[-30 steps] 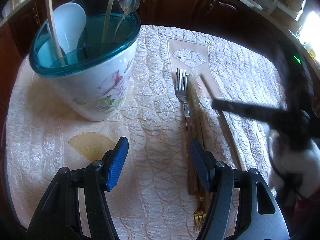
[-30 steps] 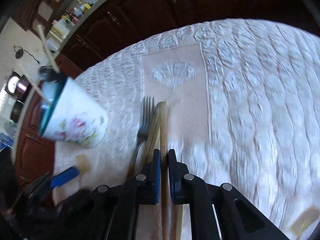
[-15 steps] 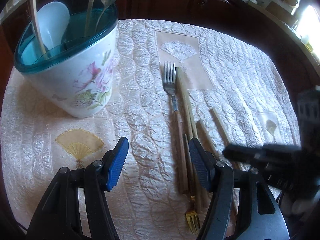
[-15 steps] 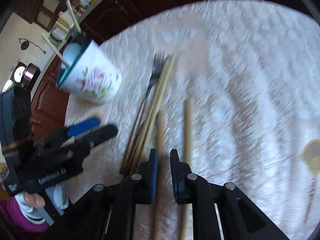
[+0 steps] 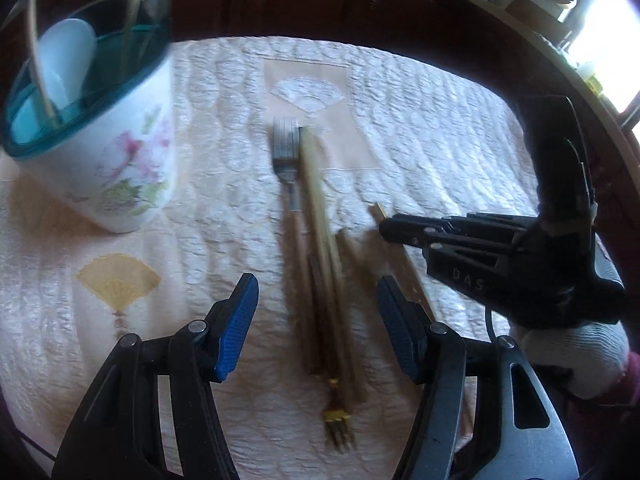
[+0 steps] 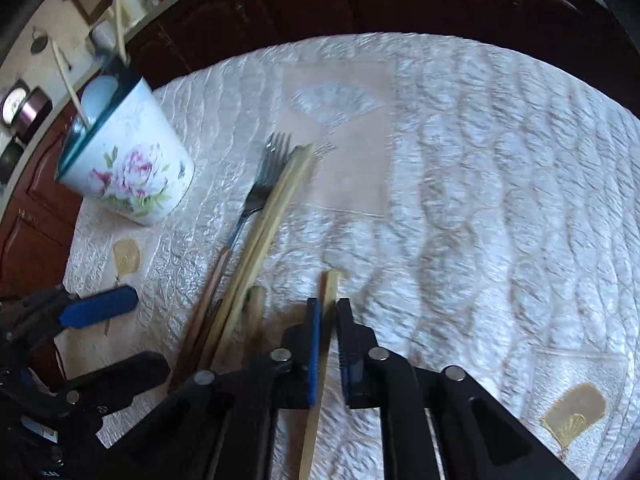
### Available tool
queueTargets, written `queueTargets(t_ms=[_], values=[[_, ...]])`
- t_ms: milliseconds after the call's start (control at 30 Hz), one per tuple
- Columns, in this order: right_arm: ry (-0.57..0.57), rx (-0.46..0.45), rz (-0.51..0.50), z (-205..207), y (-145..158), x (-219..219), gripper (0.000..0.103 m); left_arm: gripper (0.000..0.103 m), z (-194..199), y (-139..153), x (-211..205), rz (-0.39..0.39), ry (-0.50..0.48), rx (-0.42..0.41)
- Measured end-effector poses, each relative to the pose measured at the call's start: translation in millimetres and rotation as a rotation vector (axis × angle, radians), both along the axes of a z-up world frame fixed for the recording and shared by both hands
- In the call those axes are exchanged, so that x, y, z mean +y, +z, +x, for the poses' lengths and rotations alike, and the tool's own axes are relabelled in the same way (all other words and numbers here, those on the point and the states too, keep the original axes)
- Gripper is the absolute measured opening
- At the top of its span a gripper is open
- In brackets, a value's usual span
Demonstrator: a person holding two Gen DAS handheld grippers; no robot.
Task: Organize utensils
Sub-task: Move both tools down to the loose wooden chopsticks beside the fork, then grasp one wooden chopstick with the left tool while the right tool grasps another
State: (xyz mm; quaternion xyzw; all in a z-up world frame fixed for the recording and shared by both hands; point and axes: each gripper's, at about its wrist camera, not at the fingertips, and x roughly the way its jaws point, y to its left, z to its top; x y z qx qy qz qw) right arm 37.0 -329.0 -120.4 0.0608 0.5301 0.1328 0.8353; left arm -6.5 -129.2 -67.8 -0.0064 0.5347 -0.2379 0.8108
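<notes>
Left wrist view shows the floral cup point(image 5: 116, 152) at far left, the left claw point(image 5: 316, 324) spread wide above a fork point(image 5: 289, 168) and chopsticks point(image 5: 320, 216) on the quilted desk point(image 5: 440, 120). To the right, the right claw point(image 6: 329, 320) pinches a single chopstick point(image 6: 330, 288).

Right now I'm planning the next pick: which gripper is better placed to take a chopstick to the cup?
Right gripper: its jaws already straddle a chopstick. Left gripper hangs open, empty.
</notes>
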Motion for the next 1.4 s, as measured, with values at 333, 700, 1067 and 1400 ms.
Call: queueTargets(t_ms=[333,700,1067,1400], values=[[-0.136,0.015,0.074,-19.8,3.1,-78.2,0.007,0.036,12.6,-15.4,-47.0,-0.014,-0.032,0.096],[-0.138,0.021,0.129,-32.1,-3.6,-95.0,0.007,0.036,26.2,-34.0,-73.3,0.061,-0.052,0.108],[-0.134,0.053,0.125,-20.4,-3.7,-94.2,0.007,0.036,32.5,-33.9,-81.2,0.098,-0.078,0.104],[-0.111,-0.046,0.195,-32.7,24.2,-92.0,0.006,0.006,28.6,-12.6,-65.8,0.024,-0.076,0.058]])
